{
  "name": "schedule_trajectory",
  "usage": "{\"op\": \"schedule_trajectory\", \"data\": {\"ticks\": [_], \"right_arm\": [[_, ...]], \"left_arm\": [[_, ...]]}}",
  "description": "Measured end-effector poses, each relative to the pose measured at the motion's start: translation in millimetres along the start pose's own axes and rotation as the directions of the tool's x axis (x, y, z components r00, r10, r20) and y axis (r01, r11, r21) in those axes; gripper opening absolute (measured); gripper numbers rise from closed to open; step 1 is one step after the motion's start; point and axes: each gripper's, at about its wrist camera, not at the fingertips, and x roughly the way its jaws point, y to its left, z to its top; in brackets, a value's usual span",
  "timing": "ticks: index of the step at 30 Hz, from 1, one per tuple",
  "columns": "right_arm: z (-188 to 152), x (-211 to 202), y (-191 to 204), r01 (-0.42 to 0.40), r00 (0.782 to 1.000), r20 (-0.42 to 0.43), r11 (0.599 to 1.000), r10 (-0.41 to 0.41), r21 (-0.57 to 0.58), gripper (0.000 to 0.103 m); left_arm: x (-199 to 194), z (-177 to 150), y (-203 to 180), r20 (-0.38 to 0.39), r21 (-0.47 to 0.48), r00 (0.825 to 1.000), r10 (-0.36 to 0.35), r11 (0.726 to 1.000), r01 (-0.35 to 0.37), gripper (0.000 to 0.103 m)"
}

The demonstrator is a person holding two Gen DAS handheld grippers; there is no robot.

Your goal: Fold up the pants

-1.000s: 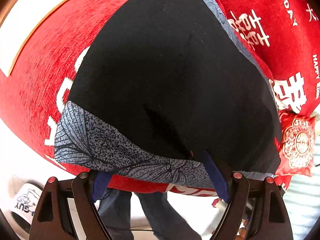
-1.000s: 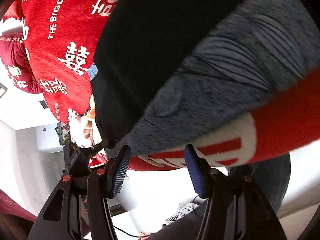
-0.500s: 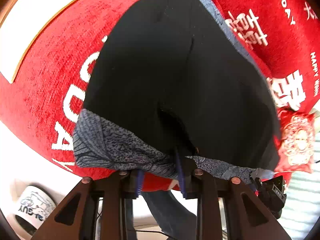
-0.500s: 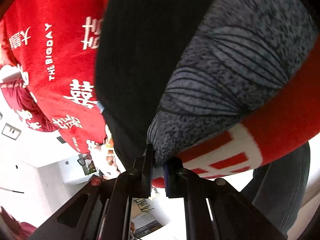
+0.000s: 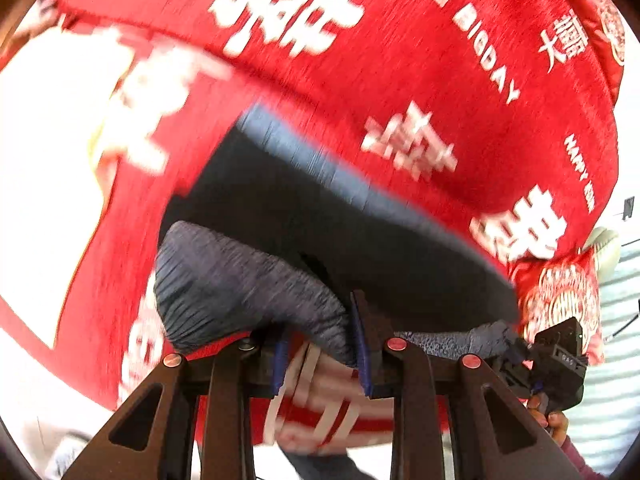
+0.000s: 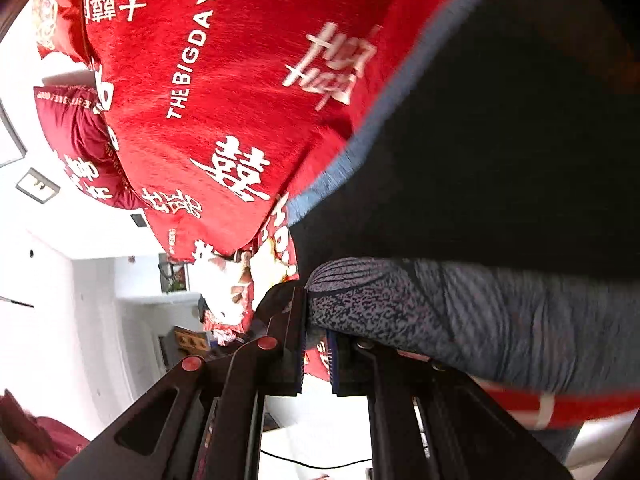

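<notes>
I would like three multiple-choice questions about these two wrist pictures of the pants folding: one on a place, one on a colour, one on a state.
1. The pants lie on:
A. a red cover with white lettering
B. a bare wooden floor
C. a metal tray

2. The patterned band along the pants' near edge is:
A. yellow
B. blue-grey
C. green

3. The right gripper is:
A. wide open, away from the cloth
B. out of view
C. closed to a narrow gap at the band's corner

Answers:
1 A, red cover surrounds the pants.
2 B, both views show it.
3 C, its blue pads nearly meet.
</notes>
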Motion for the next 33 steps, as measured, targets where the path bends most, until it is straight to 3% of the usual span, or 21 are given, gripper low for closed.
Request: {"op": "schedule_trajectory", "data": {"ticks": [3, 7, 8, 10, 11, 12, 14, 15, 17, 18, 19, 23, 25, 29, 30, 31, 32, 33], "right_arm": [[48.5, 11.8, 8.3, 0.024, 0.999, -0.048, 1.000, -0.024, -0.009, 0.011], [110.1, 43.8, 7.3, 0.100, 0.989, -0.103, 0.994, -0.103, -0.041, 0.013], [122.8, 53.3, 4.3, 0.120, 0.985, -0.116, 0.991, -0.126, -0.052, 0.013], [149.9, 78.7, -5.8, 0.195, 0.969, -0.138, 0.978, -0.204, -0.081, 0.014], [159.7, 89.3, -12.1, 0.227, 0.961, -0.146, 0.970, -0.237, -0.085, 0.016], [169.1, 100.0, -20.3, 0.267, 0.949, -0.150, 0.960, -0.277, -0.087, 0.018], [180.4, 118.4, -37.2, 0.313, 0.929, -0.178, 0.946, -0.324, -0.087, 0.020], [183.3, 120.4, -39.6, 0.301, 0.934, -0.180, 0.951, -0.309, -0.074, 0.021], [182.8, 117.1, -32.6, 0.273, 0.940, -0.192, 0.959, -0.282, -0.073, 0.043], [179.9, 112.2, -25.1, 0.268, 0.940, -0.190, 0.959, -0.282, -0.095, 0.067], [176.0, 106.4, -16.2, 0.268, 0.940, -0.181, 0.955, -0.288, -0.124, 0.074], [151.0, 79.9, 27.2, 0.271, 0.940, -0.121, 0.914, -0.319, -0.303, 0.072], [139.9, 83.1, 36.8, 0.268, 0.933, -0.134, 0.892, -0.335, -0.364, 0.052], [137.0, 125.4, 30.4, 0.369, 0.861, -0.137, 0.787, -0.490, -0.495, 0.048], [140.4, 134.3, 24.7, 0.384, 0.847, -0.132, 0.765, -0.515, -0.517, 0.048], [146.6, 141.8, 17.8, 0.427, 0.819, -0.107, 0.723, -0.564, -0.544, 0.048], [152.1, 144.3, 13.4, 0.449, 0.805, -0.092, 0.704, -0.586, -0.551, 0.043], [161.2, 139.4, 10.1, 0.436, 0.822, -0.095, 0.727, -0.562, -0.531, 0.040]], "left_arm": [[21.4, 44.9, -20.0, 0.060, 0.031, 0.998, 0.029, 0.999, -0.031, 0.029], [80.4, 89.4, -25.4, 0.072, 0.046, 0.990, 0.125, 0.991, -0.128, 0.032], [101.9, 99.6, -23.0, 0.068, 0.043, 0.982, 0.175, 0.983, -0.178, 0.036], [126.2, 105.1, -12.6, 0.074, 0.029, 0.961, 0.266, 0.963, -0.269, 0.057], [140.8, 109.5, -7.7, 0.074, 0.020, 0.945, 0.318, 0.947, -0.320, 0.065], [153.9, 111.5, -1.5, 0.072, 0.011, 0.922, 0.381, 0.924, -0.382, 0.080], [168.7, 113.0, 7.1, 0.069, 0.011, 0.894, 0.442, 0.896, -0.444, 0.082], [168.5, 113.8, 7.7, 0.071, 0.012, 0.890, 0.450, 0.892, -0.452, 0.082], [156.0, 113.2, 5.2, 0.066, 0.016, 0.898, 0.435, 0.900, -0.437, 0.082], [143.4, 112.2, 4.0, 0.068, 0.011, 0.901, 0.429, 0.903, -0.430, 0.082], [129.3, 110.4, 2.5, 0.079, 0.006, 0.901, 0.426, 0.904, -0.427, 0.082], [99.5, 98.6, -10.7, 0.097, 0.044, 0.891, 0.443, 0.893, -0.448, 0.082], [115.0, 88.0, -16.8, 0.054, 0.099, 0.891, 0.450, 0.886, -0.454, 0.082], [163.0, 71.1, -19.5, -0.004, 0.137, 0.867, 0.497, 0.860, -0.492, 0.082], [174.4, 70.2, -21.2, 0.004, 0.141, 0.850, 0.527, 0.841, -0.522, 0.084], [177.6, 66.9, -25.5, 0.030, 0.155, 0.843, 0.538, 0.830, -0.535, 0.091], [180.6, 64.8, -29.0, 0.043, 0.176, 0.837, 0.546, 0.820, -0.545, 0.092], [182.6, 63.1, -31.2, 0.044, 0.199, 0.827, 0.560, 0.806, -0.557, 0.092]]}}
